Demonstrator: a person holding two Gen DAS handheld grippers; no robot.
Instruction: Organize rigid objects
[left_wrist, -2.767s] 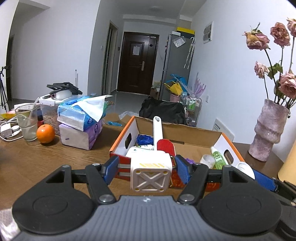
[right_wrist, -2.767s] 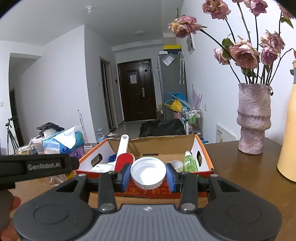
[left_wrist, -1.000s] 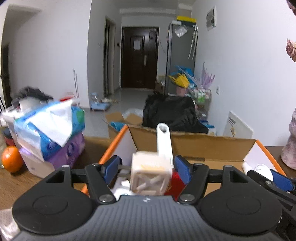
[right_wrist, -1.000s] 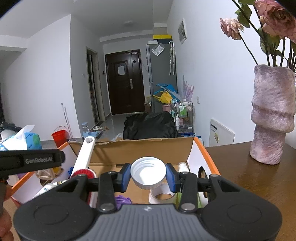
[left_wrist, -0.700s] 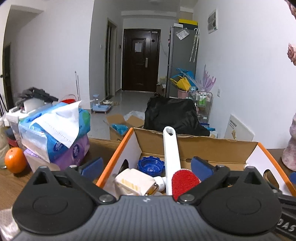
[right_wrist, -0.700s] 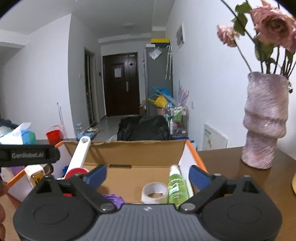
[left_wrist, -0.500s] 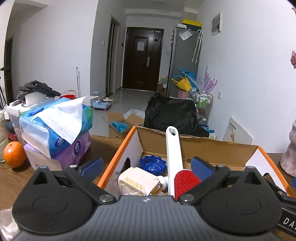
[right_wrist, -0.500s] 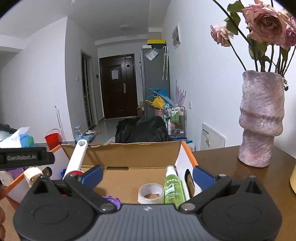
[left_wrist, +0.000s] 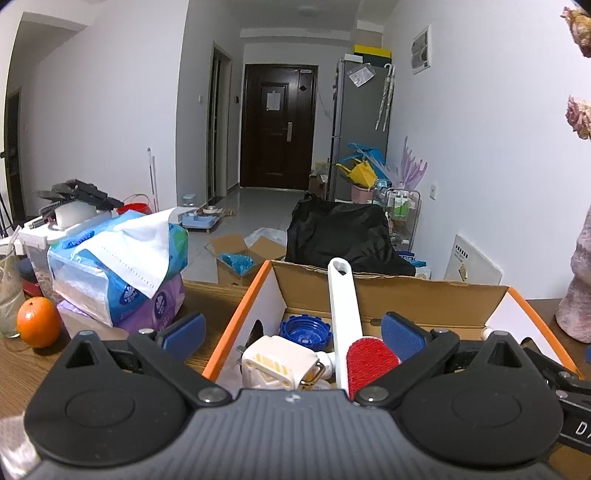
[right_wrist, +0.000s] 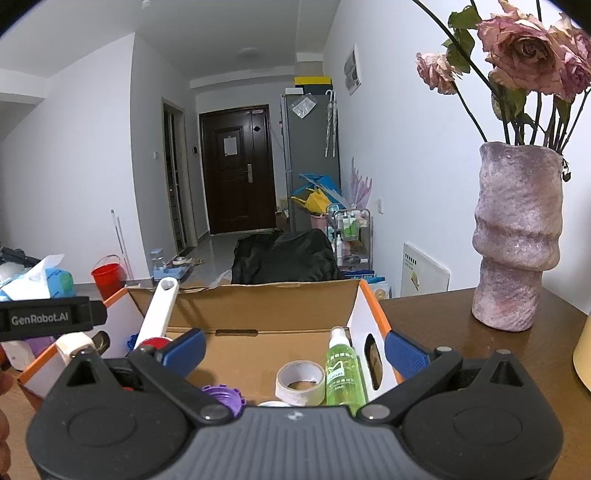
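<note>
An open cardboard box (left_wrist: 391, 291) with orange edges stands on the wooden table. In the left wrist view it holds a white cube-shaped charger (left_wrist: 277, 365), a blue cap (left_wrist: 304, 329) and a white-handled red brush (left_wrist: 347, 321). My left gripper (left_wrist: 291, 330) is open and empty above them. In the right wrist view the box (right_wrist: 258, 310) holds a green spray bottle (right_wrist: 341, 369), a tape roll (right_wrist: 300, 376), a purple cap (right_wrist: 225, 397) and the rim of a white lid (right_wrist: 273, 403). My right gripper (right_wrist: 293, 347) is open and empty above the box.
Tissue packs (left_wrist: 118, 266), an orange (left_wrist: 38, 322) and a glass (left_wrist: 7, 295) sit left of the box. A pink vase with dried roses (right_wrist: 517, 236) stands to the right. The left gripper's body (right_wrist: 48, 318) shows at the right view's left edge.
Both grippers were shut, left on the white charger and right on the white lid. Both opened over the box and the objects now lie inside. Both have since drawn back slightly.
</note>
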